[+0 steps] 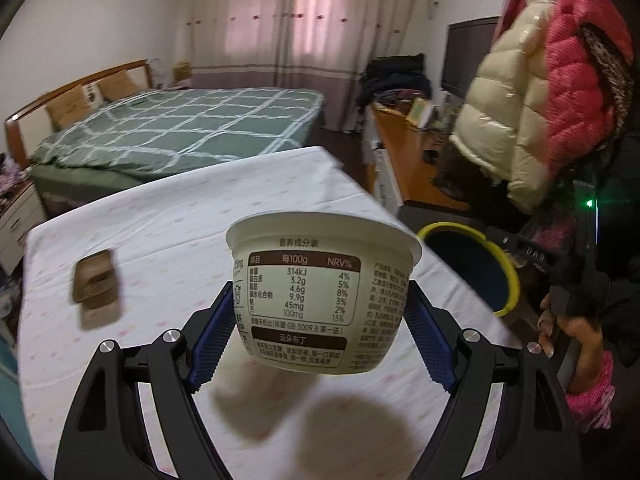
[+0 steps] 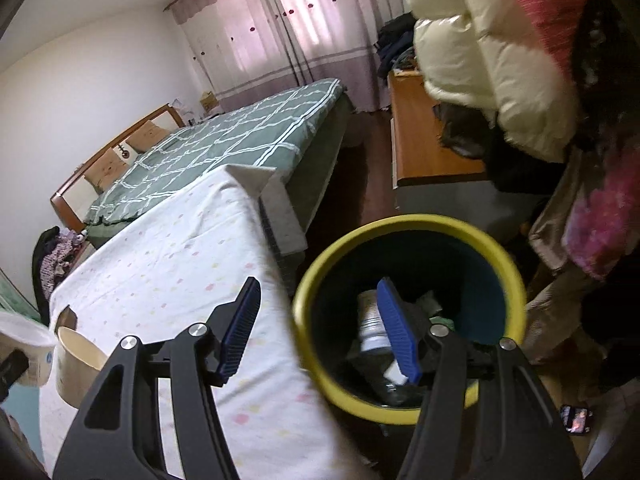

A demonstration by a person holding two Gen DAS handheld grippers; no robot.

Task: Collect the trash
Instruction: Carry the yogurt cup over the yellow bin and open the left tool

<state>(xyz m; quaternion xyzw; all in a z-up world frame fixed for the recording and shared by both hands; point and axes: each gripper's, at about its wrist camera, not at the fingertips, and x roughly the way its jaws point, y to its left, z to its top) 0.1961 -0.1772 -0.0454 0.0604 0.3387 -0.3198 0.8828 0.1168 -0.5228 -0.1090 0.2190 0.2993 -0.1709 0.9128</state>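
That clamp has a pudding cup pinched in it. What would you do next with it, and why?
Probably carry the pudding cup, clamped in the left gripper, sideways over the yellow-rimmed bin before letting go: it hangs above the table, and the bin stands beside the table's edge.

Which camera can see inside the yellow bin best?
The right wrist view: it looks down into the yellow bin, showing trash at the bottom. The left wrist view catches only part of its rim, beside the table, behind the held cup.
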